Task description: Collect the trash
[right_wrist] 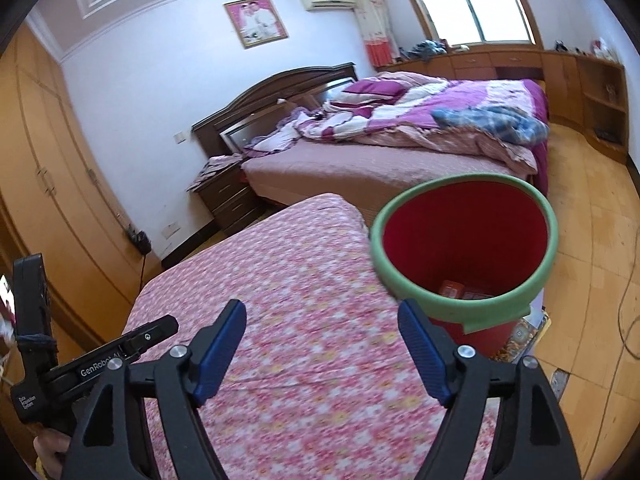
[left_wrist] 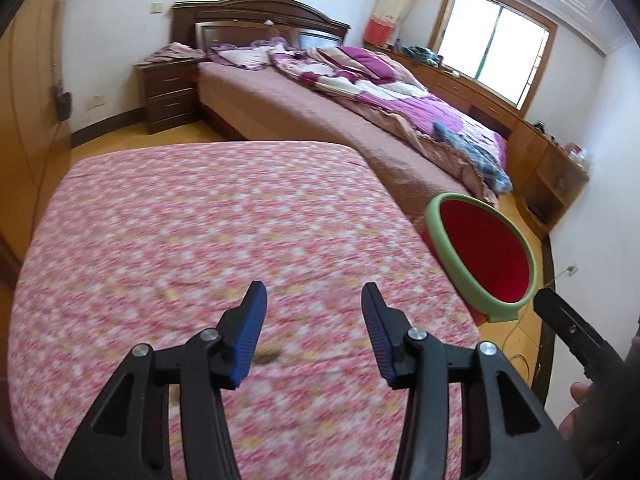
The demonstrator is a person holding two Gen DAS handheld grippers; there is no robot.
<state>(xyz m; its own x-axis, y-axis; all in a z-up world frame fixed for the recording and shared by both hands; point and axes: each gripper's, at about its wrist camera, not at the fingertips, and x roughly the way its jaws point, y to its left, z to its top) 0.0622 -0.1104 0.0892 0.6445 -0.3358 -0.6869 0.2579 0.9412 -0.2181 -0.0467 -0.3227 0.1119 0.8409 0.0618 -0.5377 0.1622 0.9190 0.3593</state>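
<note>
A red bin with a green rim [left_wrist: 480, 252] stands on the floor at the right edge of a table covered in pink floral cloth [left_wrist: 200, 220]. In the right wrist view the bin [right_wrist: 464, 240] is close ahead, with orange packaging [right_wrist: 452, 290] at its bottom. My left gripper [left_wrist: 313, 292] hangs open over the cloth with nothing between its blue pads. A small brown scrap [left_wrist: 266, 356] lies on the cloth just below its left pad. My right gripper [right_wrist: 321, 312] is open and empty, over the cloth's right edge beside the bin.
A bed with a purple quilt [right_wrist: 420, 120] lies beyond the table. A dark nightstand [left_wrist: 170, 92] and a wooden wardrobe [right_wrist: 44, 184] are to the left. Low cabinets [right_wrist: 580, 88] run under the window. A cable [right_wrist: 624, 312] trails over the wooden floor right of the bin.
</note>
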